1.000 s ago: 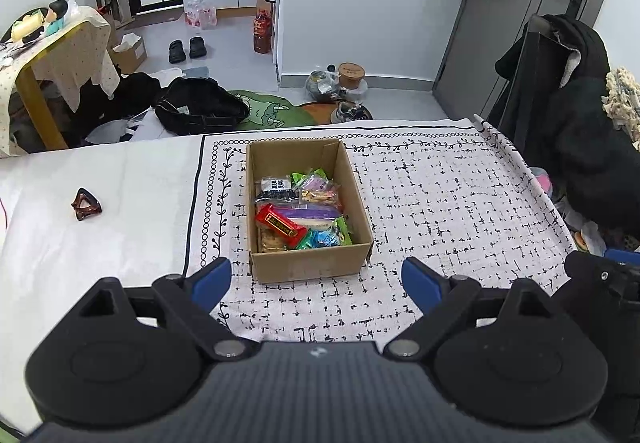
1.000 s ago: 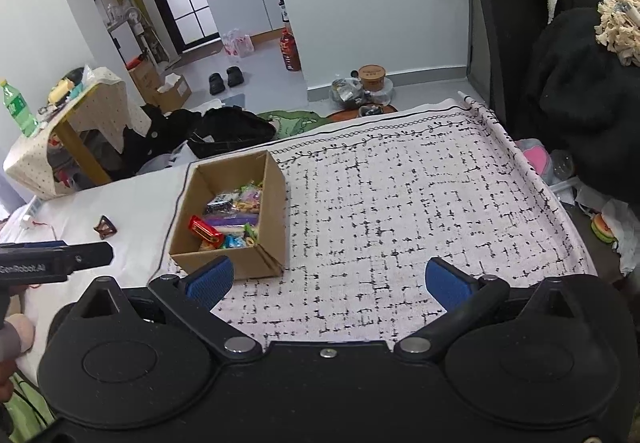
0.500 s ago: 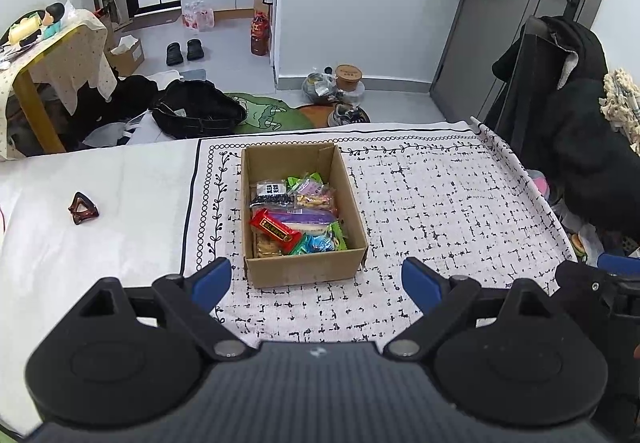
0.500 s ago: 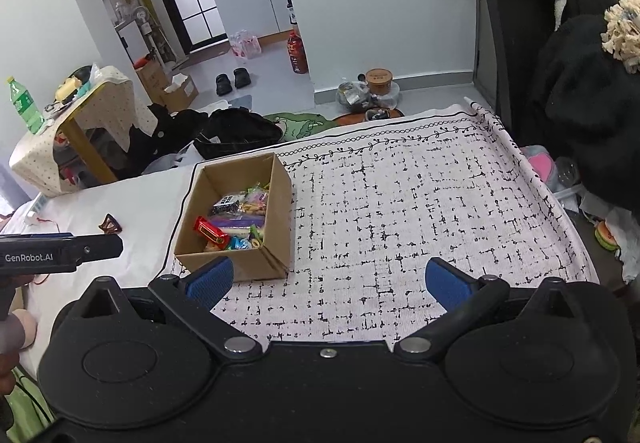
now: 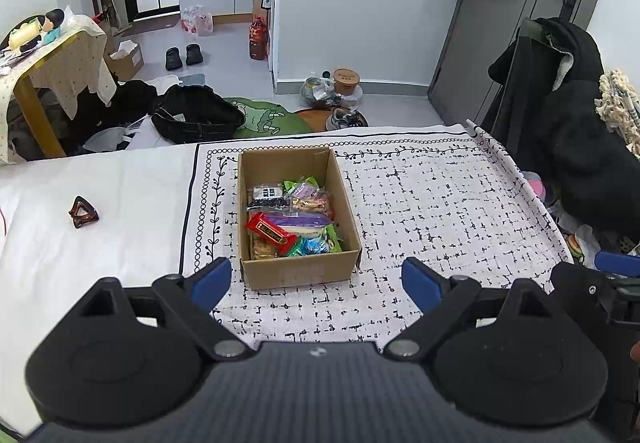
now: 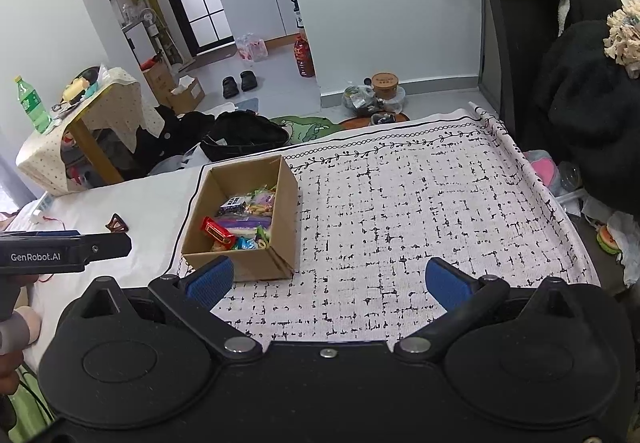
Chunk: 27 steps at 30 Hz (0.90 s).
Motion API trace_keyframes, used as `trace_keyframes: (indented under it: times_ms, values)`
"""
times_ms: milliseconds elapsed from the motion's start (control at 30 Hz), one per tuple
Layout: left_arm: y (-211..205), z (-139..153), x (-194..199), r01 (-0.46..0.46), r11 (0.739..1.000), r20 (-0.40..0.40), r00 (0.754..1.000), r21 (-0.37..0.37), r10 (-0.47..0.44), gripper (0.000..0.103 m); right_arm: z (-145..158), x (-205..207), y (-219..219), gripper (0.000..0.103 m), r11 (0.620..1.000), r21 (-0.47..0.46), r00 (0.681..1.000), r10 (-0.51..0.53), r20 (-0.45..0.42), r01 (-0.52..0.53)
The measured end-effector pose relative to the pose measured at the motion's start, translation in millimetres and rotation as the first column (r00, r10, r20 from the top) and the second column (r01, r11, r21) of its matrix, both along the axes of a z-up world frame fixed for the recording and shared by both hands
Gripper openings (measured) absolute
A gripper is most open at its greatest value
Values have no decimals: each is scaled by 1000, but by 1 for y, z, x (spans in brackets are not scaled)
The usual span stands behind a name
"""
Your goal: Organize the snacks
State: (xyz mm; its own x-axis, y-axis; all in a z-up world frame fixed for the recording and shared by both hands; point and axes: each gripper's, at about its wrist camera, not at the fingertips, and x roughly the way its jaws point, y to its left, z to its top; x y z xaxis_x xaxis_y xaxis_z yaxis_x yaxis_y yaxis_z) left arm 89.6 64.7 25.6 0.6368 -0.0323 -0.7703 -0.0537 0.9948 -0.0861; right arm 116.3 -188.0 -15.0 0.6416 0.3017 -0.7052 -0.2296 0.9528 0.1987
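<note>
Toward the left edge of the bench [image 5: 80,263] a small brown hair clip [image 5: 83,212] lay alone on the plain white cover. Further right, near the left border of the patterned cloth [image 5: 440,203], sat an open cardboard box [image 5: 298,275] holding the snacks [image 5: 292,221]: a red bar, a purple packet, and green, blue and black wrappers. No snack lay loose outside it, so the sorting looked nearly or fully done. The left gripper [image 5: 316,279] and right gripper [image 6: 326,279] both hovered near the front edge, fingers apart and empty.
</note>
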Motion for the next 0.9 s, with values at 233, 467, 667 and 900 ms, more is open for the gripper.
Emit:
trace_keyframes:
  times_ms: [233, 467, 667, 900]
  values:
    - [-4, 0, -3, 8, 1000, 2, 1000, -1, -8, 91, 0, -2, -1, 103, 1000, -20, 1000, -2, 7, 2]
    - [-9, 2, -6, 11, 1000, 6, 1000, 0, -11, 91, -1, -3, -4, 103, 1000, -16, 1000, -3, 7, 3]
    - [-10, 3, -10, 14, 1000, 10, 1000, 3, -14, 91, -1, -6, -6, 103, 1000, -17, 1000, -7, 11, 7]
    - [-12, 4, -12, 16, 1000, 13, 1000, 5, -16, 91, -1, -6, -6, 103, 1000, -18, 1000, -18, 11, 18]
